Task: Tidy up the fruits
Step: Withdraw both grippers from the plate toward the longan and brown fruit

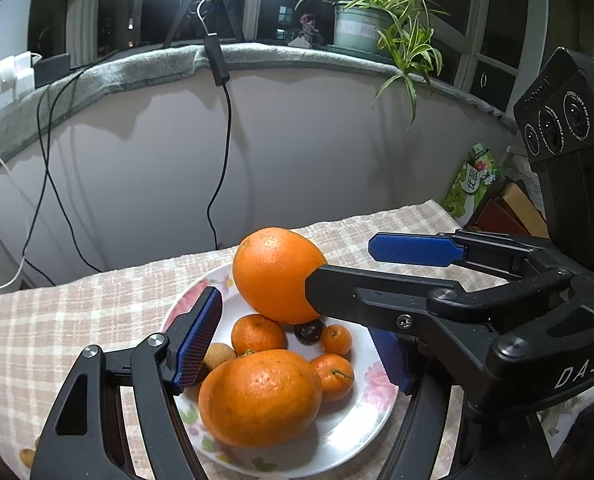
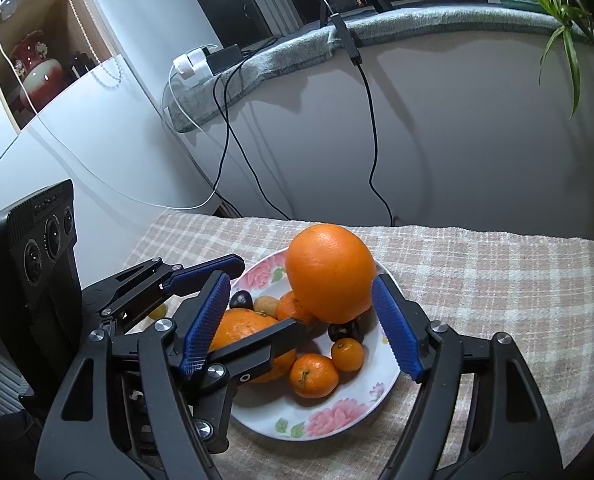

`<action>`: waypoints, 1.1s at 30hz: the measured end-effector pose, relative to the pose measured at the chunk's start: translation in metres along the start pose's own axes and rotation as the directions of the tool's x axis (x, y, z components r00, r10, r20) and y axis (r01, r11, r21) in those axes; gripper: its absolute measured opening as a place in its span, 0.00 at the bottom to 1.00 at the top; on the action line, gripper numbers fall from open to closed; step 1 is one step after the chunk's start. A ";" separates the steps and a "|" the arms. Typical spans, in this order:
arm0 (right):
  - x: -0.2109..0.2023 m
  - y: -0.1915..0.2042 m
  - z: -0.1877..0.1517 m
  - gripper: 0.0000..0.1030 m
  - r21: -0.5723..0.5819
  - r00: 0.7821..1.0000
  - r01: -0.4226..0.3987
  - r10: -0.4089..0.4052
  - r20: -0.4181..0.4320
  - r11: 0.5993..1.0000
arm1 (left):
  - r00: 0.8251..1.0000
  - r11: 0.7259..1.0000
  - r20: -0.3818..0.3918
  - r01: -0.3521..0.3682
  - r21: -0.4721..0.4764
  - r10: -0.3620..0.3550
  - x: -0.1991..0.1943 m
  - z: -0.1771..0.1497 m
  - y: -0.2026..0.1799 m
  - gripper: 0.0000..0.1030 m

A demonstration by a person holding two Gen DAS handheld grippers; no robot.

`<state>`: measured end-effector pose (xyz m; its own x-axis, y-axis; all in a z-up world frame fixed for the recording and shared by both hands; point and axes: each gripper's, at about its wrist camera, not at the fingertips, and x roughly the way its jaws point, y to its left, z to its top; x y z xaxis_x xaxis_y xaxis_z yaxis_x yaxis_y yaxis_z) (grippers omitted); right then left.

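A floral white plate (image 1: 349, 436) (image 2: 337, 420) holds a big orange (image 1: 257, 396) (image 2: 249, 332), several small tangerines (image 1: 257, 334) (image 2: 313, 374), a longan (image 1: 217, 354) and dark chestnuts (image 1: 309, 332) (image 2: 345, 330). A second big orange (image 1: 277, 274) (image 2: 331, 272) sits on top of the pile, right by the tip of the right gripper's finger; whether they touch is unclear. My left gripper (image 1: 297, 344) (image 2: 257, 304) is open around the plate. My right gripper (image 2: 303, 328) (image 1: 341, 268) is open, its fingers astride the fruit.
The plate sits on a checked cloth (image 1: 57, 320) (image 2: 497, 280) on a table. A small fruit (image 1: 27, 456) lies on the cloth at the left. Boxes and a green carton (image 1: 473, 180) stand at the right. Cables (image 1: 221, 160) hang down the wall behind.
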<state>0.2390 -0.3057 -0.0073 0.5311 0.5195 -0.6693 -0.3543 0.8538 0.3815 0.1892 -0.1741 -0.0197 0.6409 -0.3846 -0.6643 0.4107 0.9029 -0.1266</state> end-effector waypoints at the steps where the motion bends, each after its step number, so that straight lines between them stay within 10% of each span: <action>1: -0.001 0.002 -0.001 0.74 -0.003 1.000 0.003 -0.003 0.001 1.000 | 1.000 1.000 0.004 -0.002 0.002 0.002 -0.003 -0.001 -0.001 0.70; 33: -0.027 0.068 -0.023 0.87 -0.085 0.999 0.011 -0.008 0.039 0.996 | 0.989 0.995 0.110 -0.091 -0.039 0.095 -0.088 -0.038 0.031 0.70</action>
<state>0.1832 -0.2619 0.0224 0.5635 0.5139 -0.6468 -0.4129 0.8534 0.3183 0.1209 -0.1048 0.0065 0.7441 -0.3162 -0.5885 0.3254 0.9409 -0.0941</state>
